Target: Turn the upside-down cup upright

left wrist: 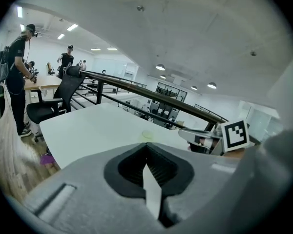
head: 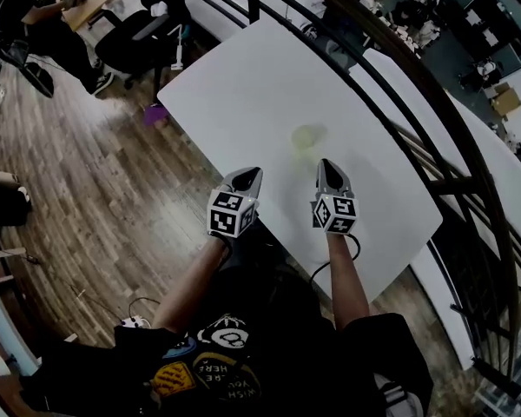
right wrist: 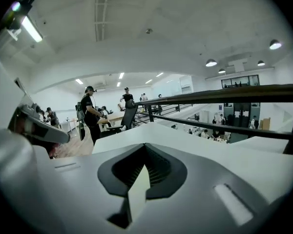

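Observation:
A small, pale, see-through cup (head: 308,137) stands near the middle of the white table (head: 243,85); I cannot tell which way up it is. My left gripper (head: 250,175) and right gripper (head: 327,166) hover side by side over the table's near edge, both short of the cup and apart from it. Each one's jaws are pressed together with nothing between them. In the left gripper view the shut left gripper (left wrist: 146,150) points toward the cup (left wrist: 147,134), and the right gripper (left wrist: 201,133) shows at the right. The right gripper view shows the shut right gripper (right wrist: 145,152) and no cup.
A black railing (head: 434,120) curves along the table's far side, with another white table (head: 504,172) beyond it. A black office chair (head: 139,33) and a purple object (head: 154,114) on the wooden floor lie to the left. People stand at a desk (left wrist: 44,82) further off.

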{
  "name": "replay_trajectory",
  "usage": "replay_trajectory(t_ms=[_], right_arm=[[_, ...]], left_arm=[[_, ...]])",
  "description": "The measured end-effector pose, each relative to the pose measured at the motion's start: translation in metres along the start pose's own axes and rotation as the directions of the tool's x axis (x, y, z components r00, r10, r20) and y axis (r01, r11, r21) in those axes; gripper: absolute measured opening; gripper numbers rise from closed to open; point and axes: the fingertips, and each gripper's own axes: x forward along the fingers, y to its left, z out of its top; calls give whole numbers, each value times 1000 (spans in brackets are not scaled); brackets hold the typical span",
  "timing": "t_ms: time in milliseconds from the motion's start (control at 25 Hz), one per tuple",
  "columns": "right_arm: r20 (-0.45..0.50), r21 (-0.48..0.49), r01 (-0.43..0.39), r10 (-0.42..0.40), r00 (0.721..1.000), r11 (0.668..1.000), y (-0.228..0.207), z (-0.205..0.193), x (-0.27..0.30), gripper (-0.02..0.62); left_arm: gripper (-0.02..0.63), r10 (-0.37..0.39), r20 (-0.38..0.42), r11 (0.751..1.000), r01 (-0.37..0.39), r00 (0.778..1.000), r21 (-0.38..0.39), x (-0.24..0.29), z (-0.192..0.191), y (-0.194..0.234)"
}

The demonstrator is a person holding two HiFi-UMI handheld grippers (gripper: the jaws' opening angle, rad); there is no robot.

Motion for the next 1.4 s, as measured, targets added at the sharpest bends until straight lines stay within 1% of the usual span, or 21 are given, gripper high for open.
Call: replay_trajectory(t_ms=[80, 160, 280, 320, 440, 520, 560, 720, 880, 1120, 1240, 1400], right_arm=[[9, 44, -9, 8, 1000, 999, 10, -2, -27, 2], [2, 62, -19, 19, 1000, 998, 20, -8, -53, 2], [-17, 62, -29, 30, 999, 998, 34, -24, -89, 2], [-25, 65, -30, 32, 999, 997, 38, -31, -99, 2], [-34, 88, -33, 36, 999, 996, 48, -46, -126, 2], [-22, 106, -33, 35, 999, 994, 56, -48, -143, 2], [-15, 109, -32, 34, 999, 994, 62, -48, -151, 2], [15, 102, -14, 12, 1000, 995, 88, -45, -179, 2], [41, 74, -3, 0, 999, 997, 119, -35, -200, 2], [51, 57, 29, -32, 998, 998, 163, -38, -224, 2], [67, 49, 37, -41, 997, 998, 175, -39, -232, 2], [89, 46, 33, -37, 995, 998, 179, -38, -236, 2]], left_arm=[[5, -7, 27, 1000, 6, 1000, 4, -9, 0, -14], [3, -3, 53, 1000, 2, 999, 17, -17, -2, -28], [5, 26, 58, 996, -31, 998, 87, -26, -14, -48], [5, 25, 55, 993, -31, 998, 113, -29, -20, -54], [5, 7, 61, 982, -18, 998, 190, -45, -30, -75], [5, -15, 83, 975, -4, 996, 221, -61, -31, -86], [5, -32, 92, 975, 11, 995, 222, -69, -32, -89], [5, -96, 105, 982, 77, 990, 175, -105, -43, -90], [5, -118, 117, 977, 94, 986, 190, -135, -48, -90], [5, -160, 116, 974, 138, 980, 177, -173, -62, -89], [5, -168, 120, 972, 144, 978, 185, -186, -70, -89], [5, -174, 139, 969, 145, 975, 198, -193, -70, -93]])
